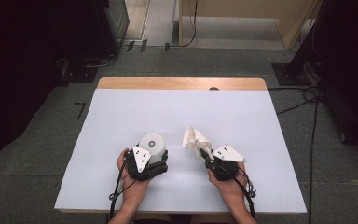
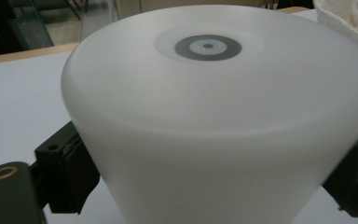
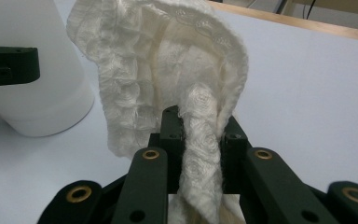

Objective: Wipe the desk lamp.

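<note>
One white cup [image 1: 151,145] — left hand-held gripper [image 1: 145,163] clamps it; one cloth [image 1: 196,139] — right hand-held gripper [image 1: 208,156] pinches it.

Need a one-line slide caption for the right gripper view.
Right gripper pinches a crumpled white cloth above the table, white cup alongside.

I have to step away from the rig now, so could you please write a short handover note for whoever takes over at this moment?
Left gripper: jaws closed on the sides of the white cup, which stands upside down on the white table cover.
Right gripper: shut on a fold of the crumpled white cloth, held up just right of the cup, apart from it.
Done: both things are gripped.
Left: probably bringing cloth and cup together, perhaps to wipe the cup; the cloth has not yet touched it.
</note>
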Action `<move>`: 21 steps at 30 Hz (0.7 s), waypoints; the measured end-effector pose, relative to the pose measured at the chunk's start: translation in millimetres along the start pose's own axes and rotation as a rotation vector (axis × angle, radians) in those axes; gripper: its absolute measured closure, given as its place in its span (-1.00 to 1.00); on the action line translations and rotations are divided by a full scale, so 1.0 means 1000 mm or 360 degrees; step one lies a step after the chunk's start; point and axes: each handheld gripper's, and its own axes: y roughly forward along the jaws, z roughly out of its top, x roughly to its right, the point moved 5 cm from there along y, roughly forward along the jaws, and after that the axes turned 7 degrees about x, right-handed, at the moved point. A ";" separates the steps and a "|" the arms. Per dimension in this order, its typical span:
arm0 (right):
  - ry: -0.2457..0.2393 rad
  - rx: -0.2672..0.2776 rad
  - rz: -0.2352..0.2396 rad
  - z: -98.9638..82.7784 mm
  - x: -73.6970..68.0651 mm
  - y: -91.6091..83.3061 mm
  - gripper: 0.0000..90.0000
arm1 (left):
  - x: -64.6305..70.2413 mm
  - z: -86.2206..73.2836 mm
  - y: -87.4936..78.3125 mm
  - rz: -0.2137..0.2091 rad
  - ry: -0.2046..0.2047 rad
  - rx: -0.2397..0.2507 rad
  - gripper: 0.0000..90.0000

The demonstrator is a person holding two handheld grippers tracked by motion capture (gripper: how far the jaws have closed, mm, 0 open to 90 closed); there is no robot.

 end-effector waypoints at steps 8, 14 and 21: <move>0.0017 0.0000 0.0025 0.000 -0.005 0.000 0.71 | -0.010 0.004 -0.002 -0.0137 -0.0083 -0.0008 -0.81; 0.0042 0.0008 0.0084 0.004 -0.015 0.000 0.71 | -0.008 0.023 -0.014 -0.0447 -0.0289 0.0120 -0.81; 0.0084 0.0003 0.0200 0.008 -0.031 0.002 0.71 | 0.009 0.030 -0.020 -0.0666 -0.0275 0.0157 -0.81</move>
